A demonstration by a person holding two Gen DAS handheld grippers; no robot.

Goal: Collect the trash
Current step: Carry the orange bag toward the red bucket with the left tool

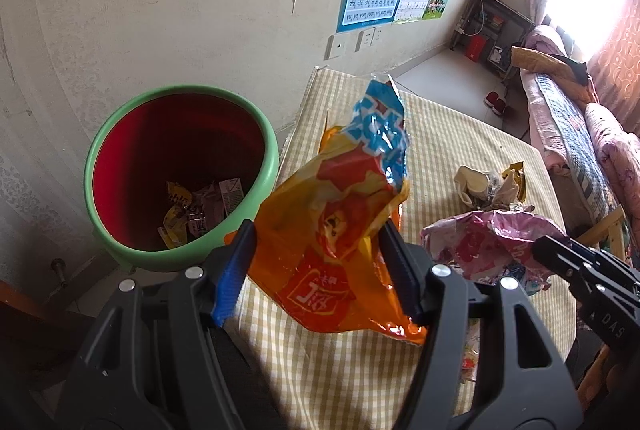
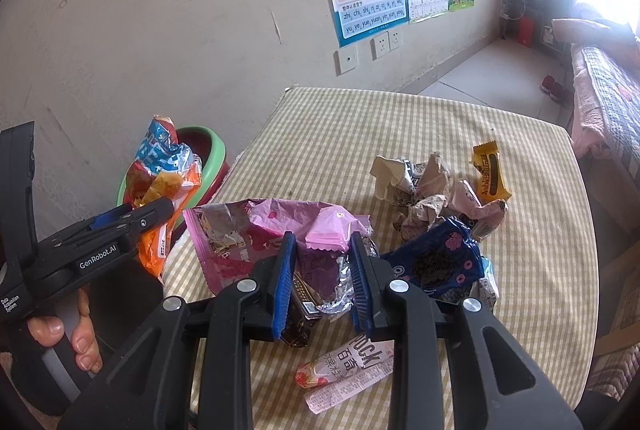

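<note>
Left gripper (image 1: 320, 270) clamps orange snack bag (image 1: 332, 230) beside bin (image 1: 182, 94) | right gripper (image 2: 322, 282) pinches pink wrapper (image 2: 326, 230), jaws nearly shut | risk: bag snags bin's rim, drops outside.

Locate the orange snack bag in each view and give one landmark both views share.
Left wrist view: the orange snack bag is at centre, between the left gripper fingers, right of the bin.
Right wrist view: the bag is at mid-left, in front of the bin.
Shared landmark: the green-rimmed bin.
</note>
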